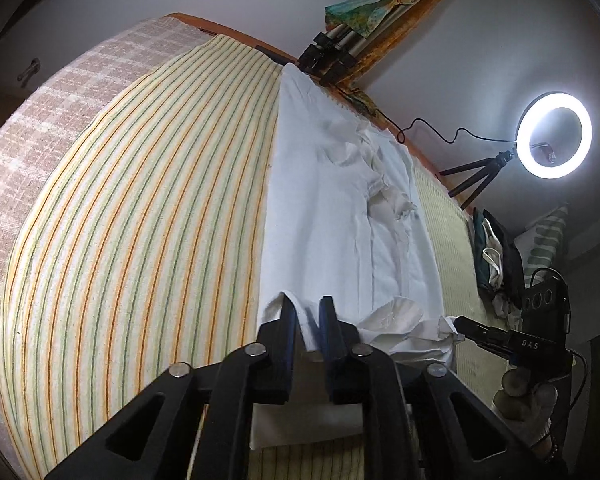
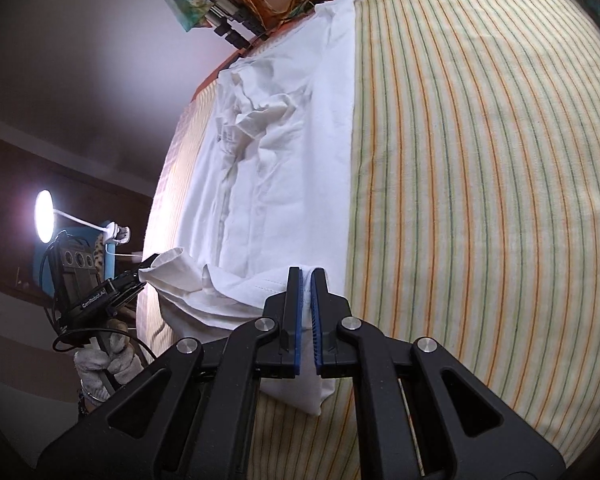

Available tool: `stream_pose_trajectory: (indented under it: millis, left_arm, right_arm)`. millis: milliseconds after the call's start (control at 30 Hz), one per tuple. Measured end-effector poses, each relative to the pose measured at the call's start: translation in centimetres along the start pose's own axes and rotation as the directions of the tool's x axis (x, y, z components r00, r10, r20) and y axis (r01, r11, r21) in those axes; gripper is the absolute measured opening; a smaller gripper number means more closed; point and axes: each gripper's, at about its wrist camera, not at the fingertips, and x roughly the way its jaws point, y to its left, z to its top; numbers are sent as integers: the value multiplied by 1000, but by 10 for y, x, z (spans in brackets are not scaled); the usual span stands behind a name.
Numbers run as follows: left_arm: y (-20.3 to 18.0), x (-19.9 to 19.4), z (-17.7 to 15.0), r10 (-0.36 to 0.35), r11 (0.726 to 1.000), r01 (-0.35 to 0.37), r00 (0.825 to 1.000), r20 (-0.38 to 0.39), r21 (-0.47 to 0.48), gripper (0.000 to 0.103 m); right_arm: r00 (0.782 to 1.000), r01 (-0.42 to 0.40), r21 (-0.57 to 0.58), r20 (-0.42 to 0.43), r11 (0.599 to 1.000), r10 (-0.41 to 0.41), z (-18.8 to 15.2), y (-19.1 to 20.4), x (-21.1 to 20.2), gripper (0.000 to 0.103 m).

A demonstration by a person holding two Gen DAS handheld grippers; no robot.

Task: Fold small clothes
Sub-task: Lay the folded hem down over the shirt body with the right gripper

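Note:
A white garment (image 1: 332,200) lies as a long, creased strip along a striped bed cover (image 1: 139,200), and the right wrist view shows the garment (image 2: 283,160) from the other side. Its near hem is raised off the cover. My left gripper (image 1: 308,300) has its jaws slightly apart, a fold of the hem hanging loosely between them. At the left edge of the right wrist view, the left gripper (image 2: 147,266) has a corner of the cloth at its tips. My right gripper (image 2: 306,270) is shut on the hem's other corner. It shows at the right as the right gripper (image 1: 458,322), held by a gloved hand.
A lit ring light (image 1: 554,135) on a small tripod stands past the bed's far edge. A pile of clothes and a pillow (image 1: 496,256) lie beside it. Folded tripod legs (image 1: 340,52) lean at the headboard. A plaid blanket (image 1: 39,128) borders the cover. A desk lamp (image 2: 44,216) shines.

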Motion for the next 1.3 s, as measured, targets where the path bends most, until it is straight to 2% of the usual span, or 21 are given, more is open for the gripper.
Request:
stream_pose_trajectory:
  millis: [33, 67, 167, 233, 367, 467, 600, 800, 867, 1033, 1100, 1133, 1167, 1200, 1300]
  left_arm:
    - [2, -2, 2, 0, 1000, 1, 1000, 8, -10, 34]
    - [5, -8, 5, -1, 1000, 2, 1000, 27, -22, 40]
    - [7, -26, 9, -11, 1000, 12, 997, 77, -11, 40]
    - [4, -36, 7, -15, 999, 11, 995, 95, 39, 40]
    - [0, -36, -3, 14, 991, -24, 997, 73, 131, 40]
    - [-5, -22, -7, 43, 984, -51, 998, 50, 171, 40]
    - [-14, -3, -8, 97, 963, -105, 994, 42, 248, 40]
    - [-27, 11, 0, 130, 934, -141, 990, 54, 329, 40]
    - [-31, 15, 1, 146, 920, -157, 988, 60, 358, 33]
    - [-37, 23, -1, 175, 890, -190, 982, 74, 415, 28]
    - [-38, 25, -2, 186, 878, -203, 979, 82, 434, 19]
    - [-37, 26, -3, 189, 875, -207, 978, 86, 438, 12]
    - [-36, 27, -3, 189, 877, -210, 978, 91, 433, 4]
    - [-34, 27, -2, 184, 883, -204, 979, 90, 422, 2]
    - [-26, 23, 4, 149, 914, -179, 983, 107, 365, 0]
  right_arm:
    - [1000, -1, 4, 4, 1000, 1, 2, -1, -1, 8]
    - [1000, -5, 7, 15, 1000, 4, 4, -2, -4, 11]
    - [998, 10, -15, 64, 1000, -9, 2, -3, -23, 17]
    - [997, 23, -60, 78, 998, -18, -4, 1, -34, 20]
    - [996, 59, -151, 76, 987, -48, -19, 7, -36, 29]
    - [995, 96, -218, 58, 971, -85, -27, 14, -22, 29]
    - [979, 206, -340, 66, 918, -195, -33, 24, -4, 29]
    - [972, 236, -391, 90, 890, -218, -24, 25, 7, 29]
    - [971, 240, -404, 96, 883, -220, -21, 26, 8, 29]
    - [968, 250, -441, 116, 862, -222, -16, 31, 12, 29]
    - [970, 243, -449, 111, 860, -216, -15, 32, 14, 29]
    - [970, 244, -452, 111, 858, -218, -15, 32, 15, 29]
    - [970, 241, -452, 108, 859, -216, -15, 32, 16, 26]
    - [973, 231, -450, 106, 863, -205, -15, 32, 16, 14]
    - [976, 216, -437, 99, 873, -191, -12, 31, 16, 7]
